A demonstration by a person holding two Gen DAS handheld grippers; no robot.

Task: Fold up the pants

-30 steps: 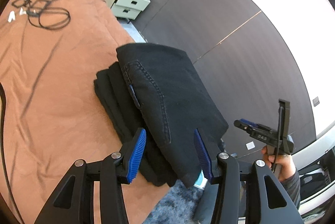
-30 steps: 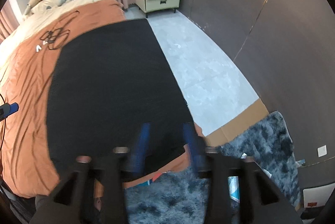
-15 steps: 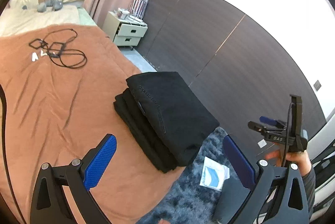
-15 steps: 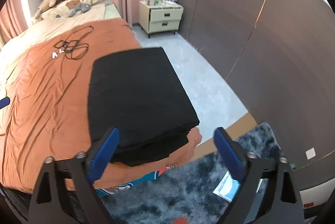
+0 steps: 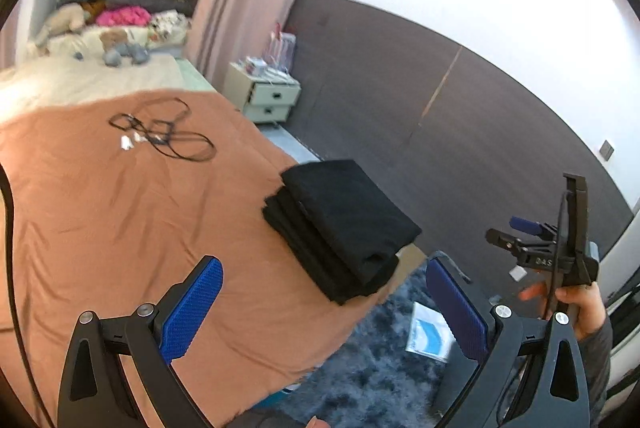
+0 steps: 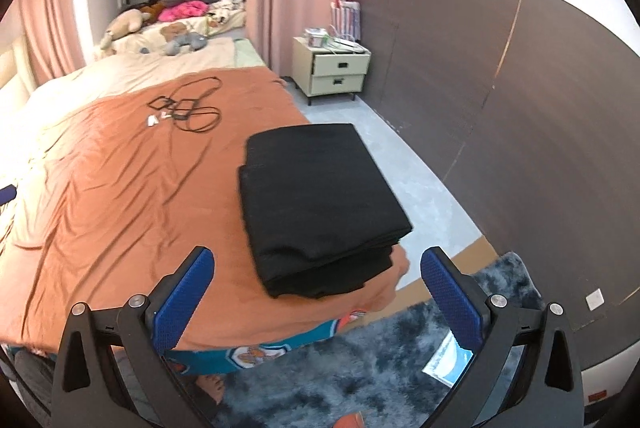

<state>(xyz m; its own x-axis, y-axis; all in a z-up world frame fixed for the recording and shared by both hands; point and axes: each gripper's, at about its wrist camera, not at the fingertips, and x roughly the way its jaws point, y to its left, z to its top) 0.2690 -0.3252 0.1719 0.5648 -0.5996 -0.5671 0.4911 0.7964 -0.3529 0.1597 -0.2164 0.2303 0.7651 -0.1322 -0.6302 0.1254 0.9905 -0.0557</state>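
Note:
The black pants (image 5: 344, 224) lie folded in a thick stack at the near right corner of the bed (image 5: 120, 228). In the right wrist view the same pants (image 6: 316, 196) sit flat, their edge close to the corner of the mattress. My left gripper (image 5: 320, 268) is open, drawn back from the stack with nothing between its blue pads (image 5: 192, 304). My right gripper (image 6: 316, 256) is open too, held back over the bed's end, clear of the cloth. The left wrist view also shows the right gripper (image 5: 508, 230) held in a hand (image 5: 580, 308) at the right.
A black cable (image 6: 188, 108) and small white pieces lie further up the orange bedspread. Soft toys (image 6: 180, 40) sit near the pillows. A cream nightstand (image 6: 336, 72) stands by the dark wall panels. A shaggy blue-grey rug (image 6: 360, 368) with a white-blue packet (image 5: 430, 338) covers the floor at the bed's foot.
Both grippers let go of the pants, opened wide and pulled back and up. The folded stack stays on the bed corner and now looks smaller in both views.

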